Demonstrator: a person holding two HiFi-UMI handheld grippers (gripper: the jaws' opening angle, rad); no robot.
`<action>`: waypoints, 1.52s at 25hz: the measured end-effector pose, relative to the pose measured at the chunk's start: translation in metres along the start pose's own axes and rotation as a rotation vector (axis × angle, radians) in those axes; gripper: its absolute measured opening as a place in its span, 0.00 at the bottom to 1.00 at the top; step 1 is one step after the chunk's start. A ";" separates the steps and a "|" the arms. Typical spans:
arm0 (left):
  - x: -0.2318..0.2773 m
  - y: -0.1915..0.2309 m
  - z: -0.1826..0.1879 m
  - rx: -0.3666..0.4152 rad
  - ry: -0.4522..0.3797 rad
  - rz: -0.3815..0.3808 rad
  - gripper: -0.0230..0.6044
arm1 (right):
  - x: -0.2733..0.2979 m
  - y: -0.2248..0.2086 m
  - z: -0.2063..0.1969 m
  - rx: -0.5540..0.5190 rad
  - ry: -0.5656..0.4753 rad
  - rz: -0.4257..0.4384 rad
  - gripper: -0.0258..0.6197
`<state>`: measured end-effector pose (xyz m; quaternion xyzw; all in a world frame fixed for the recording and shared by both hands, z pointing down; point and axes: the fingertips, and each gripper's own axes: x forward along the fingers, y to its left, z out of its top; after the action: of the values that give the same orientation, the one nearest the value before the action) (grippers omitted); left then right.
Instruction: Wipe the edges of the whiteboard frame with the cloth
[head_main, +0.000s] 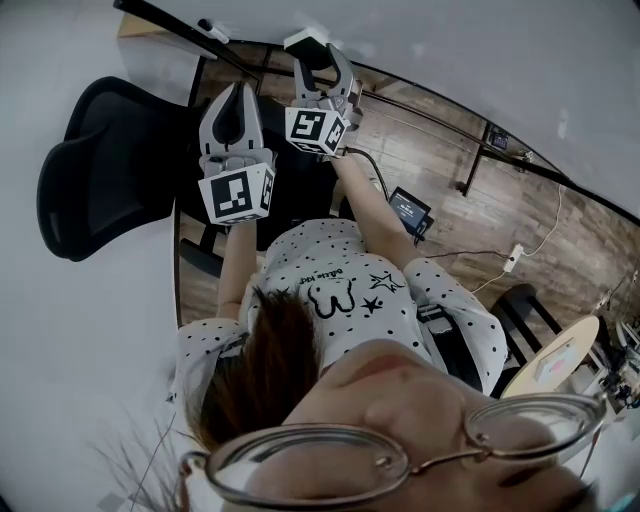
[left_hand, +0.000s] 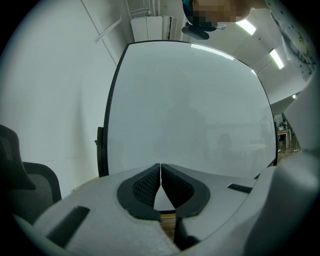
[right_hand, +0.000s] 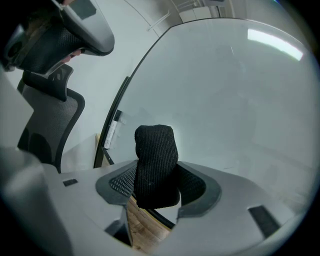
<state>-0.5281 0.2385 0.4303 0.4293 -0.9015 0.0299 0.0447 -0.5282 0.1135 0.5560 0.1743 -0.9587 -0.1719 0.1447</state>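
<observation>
The whiteboard (left_hand: 190, 110) stands in front of me with a thin black frame (left_hand: 107, 125). In the right gripper view the board (right_hand: 230, 95) fills the right side and its frame edge (right_hand: 127, 90) curves down the left. My right gripper (right_hand: 157, 170) is shut on a black knitted cloth (right_hand: 156, 160) that sticks up out of the jaws, a short way off the board. The left gripper (left_hand: 160, 170) is shut with its pads together and nothing between them. In the head view both grippers are held out ahead, left (head_main: 236, 110) and right (head_main: 322, 65).
A black mesh office chair (right_hand: 47, 120) stands left of the board, also in the head view (head_main: 100, 160). A marker (right_hand: 112, 131) rests by the frame's lower left. On the wood floor lie a small black box (head_main: 410, 210), a cable and plug (head_main: 513, 258); a round wooden top (head_main: 555, 360) is at right.
</observation>
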 end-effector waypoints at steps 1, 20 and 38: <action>0.001 -0.001 0.001 -0.002 -0.003 -0.007 0.07 | -0.001 -0.002 -0.001 -0.001 0.002 -0.008 0.40; 0.005 -0.039 0.011 0.003 -0.027 -0.130 0.07 | -0.037 -0.069 -0.023 0.016 0.062 -0.192 0.40; 0.007 -0.073 0.013 -0.018 -0.051 -0.240 0.07 | -0.067 -0.124 -0.041 0.051 0.109 -0.329 0.40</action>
<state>-0.4764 0.1860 0.4192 0.5344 -0.8448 0.0052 0.0288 -0.4187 0.0186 0.5314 0.3417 -0.9120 -0.1590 0.1619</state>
